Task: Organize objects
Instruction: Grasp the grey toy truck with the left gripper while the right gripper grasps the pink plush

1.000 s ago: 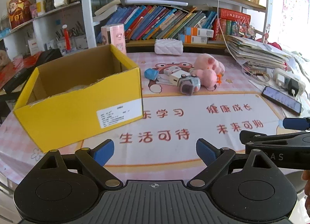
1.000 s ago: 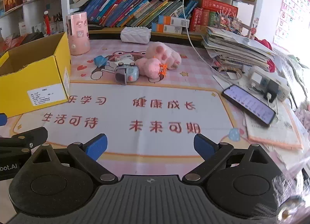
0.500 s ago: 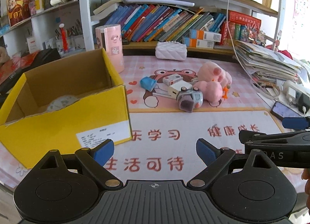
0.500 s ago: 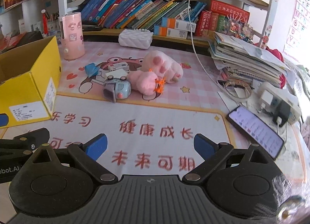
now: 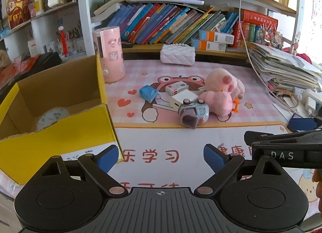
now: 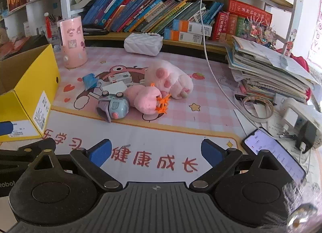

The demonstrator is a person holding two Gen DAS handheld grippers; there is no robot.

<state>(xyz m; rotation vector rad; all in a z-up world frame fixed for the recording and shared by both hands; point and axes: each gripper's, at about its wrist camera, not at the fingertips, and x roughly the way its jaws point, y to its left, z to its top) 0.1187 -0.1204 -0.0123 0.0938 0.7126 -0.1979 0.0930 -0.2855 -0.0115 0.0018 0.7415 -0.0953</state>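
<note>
Both your claws, the left claw point(image 5: 160, 157) and the right claw point(image 6: 156, 152), have come closer to the toy pile point(image 5: 193, 112), spread and empty. The pile lies on the tabletop point(image 6: 201, 112) beside the yellow box point(image 5: 60, 132), so I think picking can begin.

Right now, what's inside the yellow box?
In the yellow box: one round whitish patterned object on the floor near the front wall. The front wall hides the floor below it; nothing else visible.

Bright daylight, fisheye-warped edges
</note>
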